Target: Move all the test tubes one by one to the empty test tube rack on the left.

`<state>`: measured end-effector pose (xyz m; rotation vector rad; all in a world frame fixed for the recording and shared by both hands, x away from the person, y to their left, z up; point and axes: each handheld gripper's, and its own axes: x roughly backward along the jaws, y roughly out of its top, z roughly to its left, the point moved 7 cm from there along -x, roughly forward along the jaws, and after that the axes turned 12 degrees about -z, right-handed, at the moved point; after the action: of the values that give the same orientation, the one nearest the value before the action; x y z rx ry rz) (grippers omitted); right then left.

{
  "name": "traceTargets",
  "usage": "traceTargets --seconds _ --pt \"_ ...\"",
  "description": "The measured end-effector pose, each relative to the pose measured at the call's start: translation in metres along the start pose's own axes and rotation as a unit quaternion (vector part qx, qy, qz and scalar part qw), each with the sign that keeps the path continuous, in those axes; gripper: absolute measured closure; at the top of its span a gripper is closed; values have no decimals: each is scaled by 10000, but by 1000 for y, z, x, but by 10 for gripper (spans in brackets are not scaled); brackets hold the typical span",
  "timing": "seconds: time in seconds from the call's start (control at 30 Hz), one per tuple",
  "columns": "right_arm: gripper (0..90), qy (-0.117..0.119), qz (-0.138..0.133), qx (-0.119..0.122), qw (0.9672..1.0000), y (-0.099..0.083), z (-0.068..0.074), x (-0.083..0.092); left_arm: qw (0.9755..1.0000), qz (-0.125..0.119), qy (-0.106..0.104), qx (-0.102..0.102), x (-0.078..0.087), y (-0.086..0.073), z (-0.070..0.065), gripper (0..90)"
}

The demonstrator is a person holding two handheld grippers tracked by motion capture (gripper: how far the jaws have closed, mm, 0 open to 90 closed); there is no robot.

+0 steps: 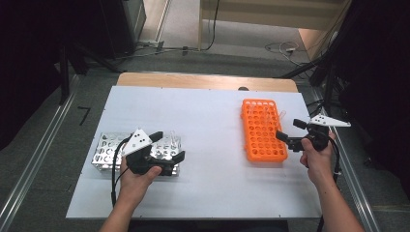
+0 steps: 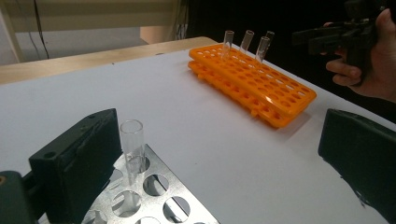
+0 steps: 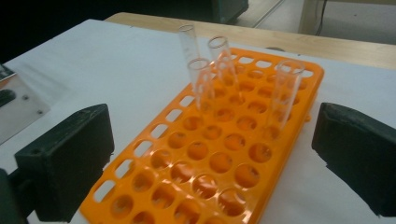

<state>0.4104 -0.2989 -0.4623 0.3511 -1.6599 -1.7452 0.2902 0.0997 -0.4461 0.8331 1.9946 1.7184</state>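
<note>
White counter (image 1: 208, 183), orange rack (image 1: 263, 140) as our landmark. Four glass tubes (image 3: 205, 84) stand at its far end. Right gripper (image 1: 290, 131) beside the rack, jaws wide, empty. Left gripper (image 1: 169, 147) over metal rack (image 1: 104, 154), well left; jaws wide, single tube (image 2: 132, 144) unclamped.

Bare tabletop (image 1: 212, 125) across frame centre, wide lane between metal rack (image 1: 104, 150) lower left and orange rack (image 1: 263, 130) right. Upright glass tubes (image 3: 205, 84) block orange rack's far end.
</note>
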Motion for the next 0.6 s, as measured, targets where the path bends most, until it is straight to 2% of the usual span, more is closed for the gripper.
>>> traceTargets --seconds 0.07,0.13,0.2,0.23,0.27,0.37,0.53,0.6 --pt "7 -86 -27 33 10000 1 -5 -4 10000 12 1 3 0 0 0 0" --pt "42 -174 -45 -32 9998 2 -11 -7 10000 8 -23 18 0 -1 0 0" --pt "110 -262 -59 -99 9996 2 -16 -10 10000 -3 -15 13 1 0 0 0" --pt "194 -349 -50 -136 9993 1 -20 -13 10000 -2 -16 16 1 0 0 0" --pt "194 -349 -50 -136 9993 1 -20 -13 10000 -6 -18 17 1 0 0 0" --pt "288 -532 12 -192 9984 -1 -27 -19 10000 0 -13 23 1 0 0 0" --pt "420 -535 75 -364 9979 -5 -34 -30 10000 21 1 50 0 -2 1 0" --pt "439 -594 128 -362 9975 -7 -36 -31 10000 21 0 62 -1 -2 0 0"
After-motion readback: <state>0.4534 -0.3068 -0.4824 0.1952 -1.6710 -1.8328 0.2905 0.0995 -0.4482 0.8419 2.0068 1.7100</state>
